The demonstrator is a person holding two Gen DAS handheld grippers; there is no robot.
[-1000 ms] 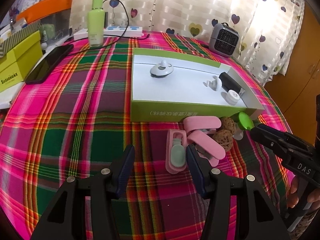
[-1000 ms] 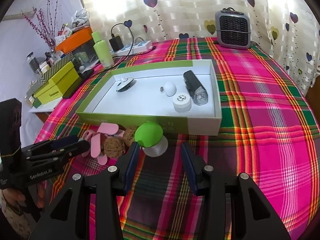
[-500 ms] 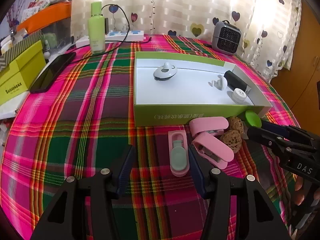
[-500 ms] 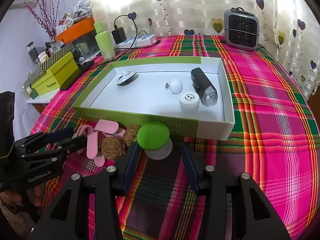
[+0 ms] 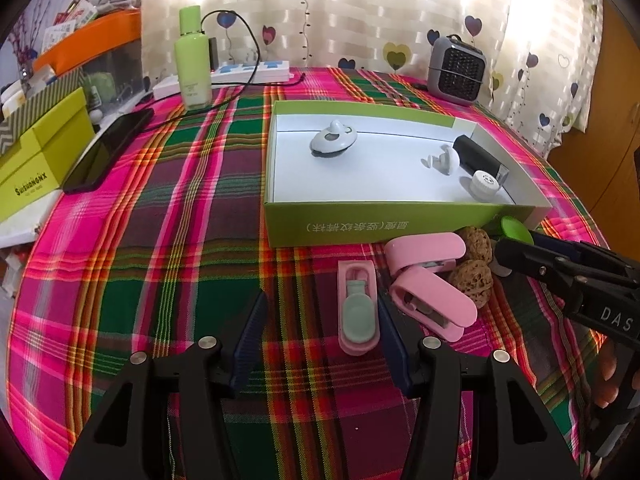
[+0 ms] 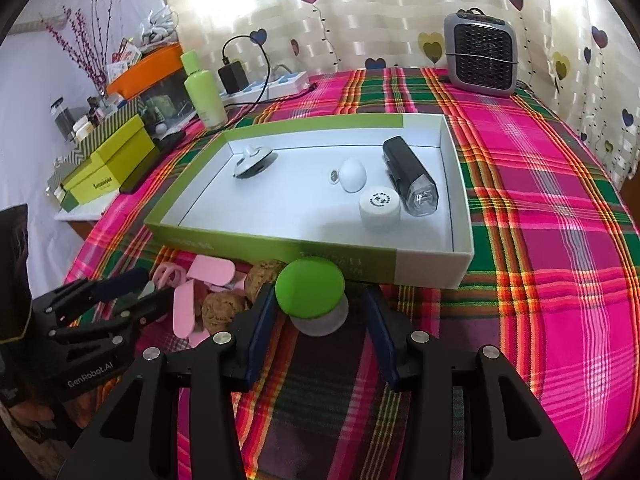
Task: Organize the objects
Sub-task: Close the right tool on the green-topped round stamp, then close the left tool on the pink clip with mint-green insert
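My left gripper (image 5: pixel 322 316) hangs open just above the plaid cloth, and a pink clip with a grey-green pad (image 5: pixel 357 312) lies between its fingers, close to the right one. Two more pink clips (image 5: pixel 430 276) and two walnuts (image 5: pixel 471 280) lie beside it. My right gripper (image 6: pixel 320 306) is open around a small jar with a green lid (image 6: pixel 310 294). Its left finger is at the lid's edge and a gap shows on the right. The jar stands against the green box (image 6: pixel 280 242), which holds a black torch (image 6: pixel 410 182), a white pot (image 6: pixel 380 210) and two white gadgets.
A grey heater (image 6: pixel 482 54) stands at the far edge of the table. A green bottle (image 5: pixel 193 60), a power strip with cable (image 5: pixel 248 72), a black phone (image 5: pixel 106 150) and yellow-green boxes (image 5: pixel 40 156) sit to the left. A hand (image 5: pixel 616 376) holds the right gripper.
The right gripper has crept forward, so the green-lidded jar now sits deeper between its fingers. The left wrist view has rolled slightly; the pink clip stays between the left fingers.
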